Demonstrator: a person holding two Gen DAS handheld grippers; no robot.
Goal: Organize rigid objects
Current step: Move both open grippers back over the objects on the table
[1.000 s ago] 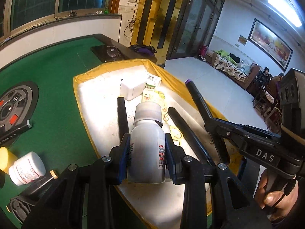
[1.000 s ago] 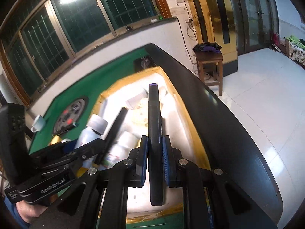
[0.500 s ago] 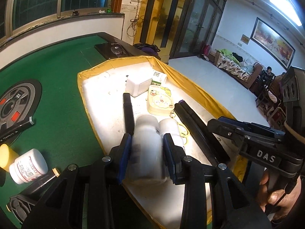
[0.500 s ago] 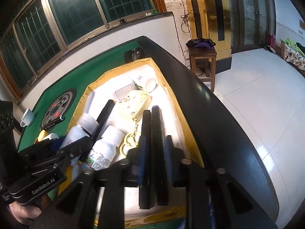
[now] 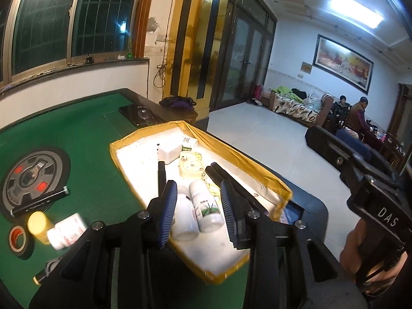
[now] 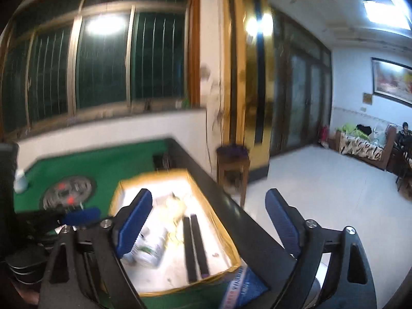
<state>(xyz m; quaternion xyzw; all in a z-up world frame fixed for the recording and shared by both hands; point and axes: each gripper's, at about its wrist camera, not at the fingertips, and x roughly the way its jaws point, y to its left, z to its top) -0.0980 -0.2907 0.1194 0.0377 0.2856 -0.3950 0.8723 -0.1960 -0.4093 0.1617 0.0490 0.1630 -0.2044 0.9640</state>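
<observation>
The green table (image 5: 85, 180) carries a yellow-rimmed tray (image 5: 260, 173) with a white floor, and most of the sorted things already lie in it. Seen from the left wrist, two white bottles (image 5: 207, 206) lie side by side between the fingers of the left gripper (image 5: 198, 208), caps toward 12 o'clock; the jaws stand apart with clear gaps beside the bottles, so they are released and grasp nothing. Two black markers (image 6: 194, 247) lie parallel at the tray's 3 o'clock side, long axes running 12 to 6. The right gripper (image 6: 211, 229) hangs above them, its jaws opening wide and empty. A third black marker (image 5: 161, 177), a white box (image 5: 167, 152) and a cream case (image 5: 190, 166) sit farther up the tray. Outside it, at 8 o'clock from the left jaws, lie a white bottle (image 5: 68, 230), a yellow cylinder (image 5: 38, 225), a tape roll (image 5: 20, 242) and a black pen (image 5: 38, 202); the left hand is probably nearer these.
</observation>
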